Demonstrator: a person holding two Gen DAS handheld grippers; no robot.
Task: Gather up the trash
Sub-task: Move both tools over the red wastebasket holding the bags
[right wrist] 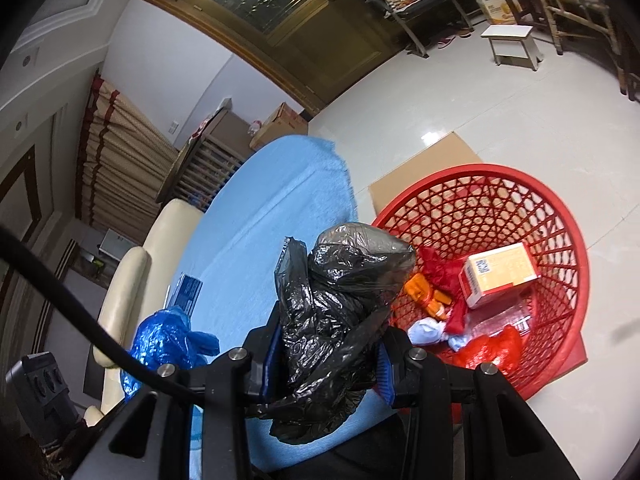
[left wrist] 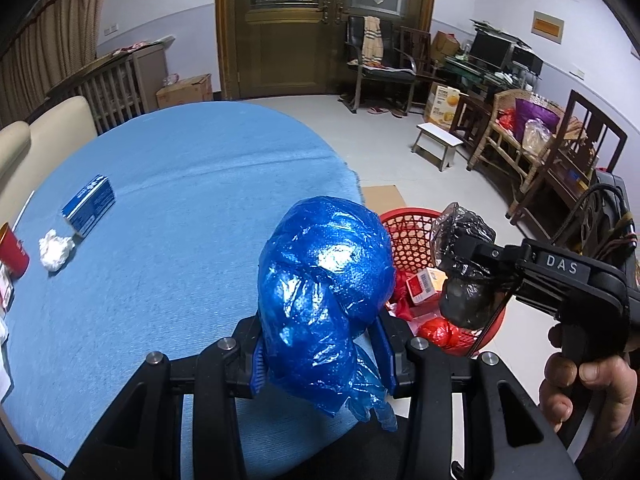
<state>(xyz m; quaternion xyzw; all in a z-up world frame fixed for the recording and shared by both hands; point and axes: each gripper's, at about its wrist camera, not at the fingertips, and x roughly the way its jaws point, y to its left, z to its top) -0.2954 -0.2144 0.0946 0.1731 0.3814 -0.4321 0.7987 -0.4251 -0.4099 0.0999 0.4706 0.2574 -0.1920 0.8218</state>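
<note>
My left gripper (left wrist: 320, 364) is shut on a crumpled blue plastic bag (left wrist: 324, 292) and holds it over the right edge of the blue table (left wrist: 180, 200). My right gripper (right wrist: 326, 364) is shut on a crumpled black plastic bag (right wrist: 340, 320); in the left wrist view this black bag (left wrist: 464, 264) hangs over the red mesh basket (left wrist: 404, 228). The basket (right wrist: 520, 184) stands on the floor beside the table and holds a cream box (right wrist: 500, 274), red and orange wrappers and other scraps. The blue bag also shows in the right wrist view (right wrist: 160, 344).
On the table lie a blue box (left wrist: 90, 204), a crumpled white tissue (left wrist: 56, 250) and a red can (left wrist: 12, 254) at the left edge. Flat cardboard (right wrist: 424, 168) lies under the basket. A small stool (left wrist: 438, 142), chairs and clutter stand to the right.
</note>
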